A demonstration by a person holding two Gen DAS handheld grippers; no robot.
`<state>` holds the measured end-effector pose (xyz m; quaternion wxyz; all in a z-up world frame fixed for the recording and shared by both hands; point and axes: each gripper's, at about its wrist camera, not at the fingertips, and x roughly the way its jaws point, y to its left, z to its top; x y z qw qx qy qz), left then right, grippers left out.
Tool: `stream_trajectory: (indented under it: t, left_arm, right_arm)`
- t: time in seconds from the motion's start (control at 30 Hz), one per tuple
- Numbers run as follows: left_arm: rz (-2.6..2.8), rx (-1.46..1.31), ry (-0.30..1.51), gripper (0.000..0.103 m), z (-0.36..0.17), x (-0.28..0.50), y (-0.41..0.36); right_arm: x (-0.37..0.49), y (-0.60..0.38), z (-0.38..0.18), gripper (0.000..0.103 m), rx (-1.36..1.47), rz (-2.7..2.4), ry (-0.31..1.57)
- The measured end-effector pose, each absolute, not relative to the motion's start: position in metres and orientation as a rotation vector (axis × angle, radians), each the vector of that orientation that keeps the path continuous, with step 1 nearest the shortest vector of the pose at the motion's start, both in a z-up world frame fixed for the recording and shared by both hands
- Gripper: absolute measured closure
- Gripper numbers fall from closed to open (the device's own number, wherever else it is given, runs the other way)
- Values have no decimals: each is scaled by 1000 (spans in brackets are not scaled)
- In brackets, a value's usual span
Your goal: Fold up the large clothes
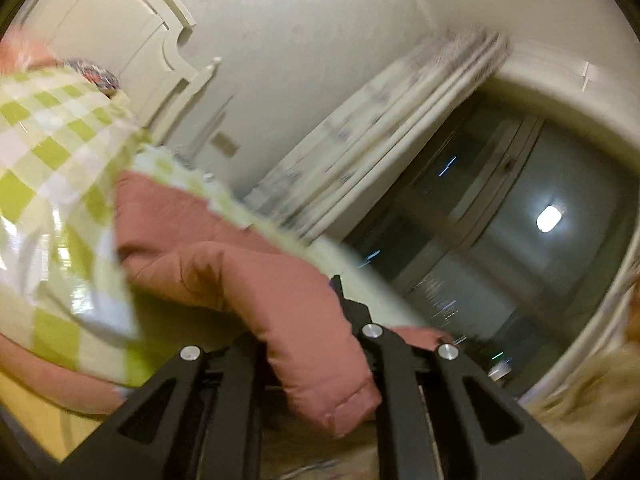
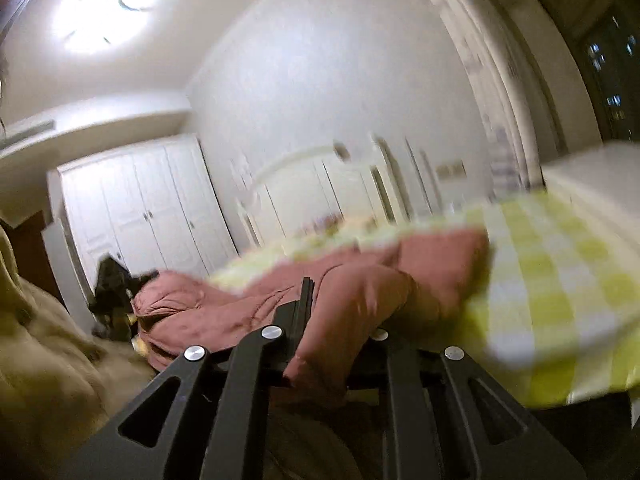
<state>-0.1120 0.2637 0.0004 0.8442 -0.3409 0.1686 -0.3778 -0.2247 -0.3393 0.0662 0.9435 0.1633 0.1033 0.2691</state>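
A dusty-pink padded jacket [image 1: 180, 220] lies crumpled on a bed with a green-and-white checked sheet [image 1: 48, 140]. In the left wrist view a thick fold of it runs between the black fingers. My left gripper [image 1: 312, 320] is shut on that fold, which hides one fingertip. In the right wrist view the jacket [image 2: 208, 312] stretches to the left across the checked sheet [image 2: 560, 280]. Its near end is lifted and pinched in my right gripper [image 2: 336, 308], which is shut on the cloth. Both views are blurred.
A white headboard [image 2: 304, 184] and a white wardrobe [image 2: 140, 208] stand behind the bed. A pale curtain [image 1: 380, 128] hangs beside a dark window [image 1: 500, 220]. A person's tan sleeve [image 2: 40, 340] fills the lower left. A dark bundle [image 2: 112, 288] lies near the wardrobe.
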Motion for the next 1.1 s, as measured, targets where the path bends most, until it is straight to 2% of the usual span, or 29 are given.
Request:
stream_trajectory:
  t: [0.1, 0.2, 0.37, 0.4, 0.47, 0.5, 0.53, 0.57, 0.6, 0.67, 0.73, 0.9, 0.93, 1.0, 1.1]
  left_arm:
    - [-814, -810, 327, 90, 13, -89, 276]
    - [-726, -788, 358, 89, 34, -46, 279]
    - [-569, -771, 464, 85, 47, 79, 270]
    - [-532, -776, 486, 83, 44, 102, 268]
    - [-462, -783, 550, 70, 30, 159, 261]
    - [-438, -772, 581, 49, 21, 185, 257]
    - [-417, -777, 624, 21, 7, 210, 253]
    - [-361, -797, 669, 15, -10, 233, 254]
    - [-287, -814, 692, 16, -26, 246, 258]
    - [-204, -903, 726, 16, -54, 264, 272]
    - [-157, -964, 723, 16, -64, 262, 286]
    - [-110, -586, 590, 16, -5, 240, 257]
    - [-113, -508, 574, 12, 6, 238, 244]
    - [-115, -277, 544, 3, 28, 233, 199]
    - [-125, 36, 571, 2, 25, 234, 129]
  right_arm:
    - [-204, -337, 103, 90, 334, 562, 172]
    - [-156, -321, 140, 90, 254, 514, 213]
    - [-6, -309, 156, 90, 261, 364, 375]
    - [27, -313, 151, 90, 300, 335, 418]
    - [86, -321, 129, 89, 380, 283, 503]
    - [112, -326, 116, 84, 417, 264, 542]
    - [137, -330, 102, 76, 464, 265, 592]
    - [170, -340, 74, 70, 576, 284, 684]
    - [181, -348, 54, 54, 648, 280, 734]
    - [193, -364, 19, 40, 811, 260, 771]
    - [185, -371, 19, 15, 842, 271, 704]
    - [167, -347, 83, 15, 592, 263, 590]
    - [164, -335, 94, 15, 529, 273, 584]
    - [163, -292, 111, 15, 333, 283, 607]
    - [175, -224, 102, 15, 129, 301, 701]
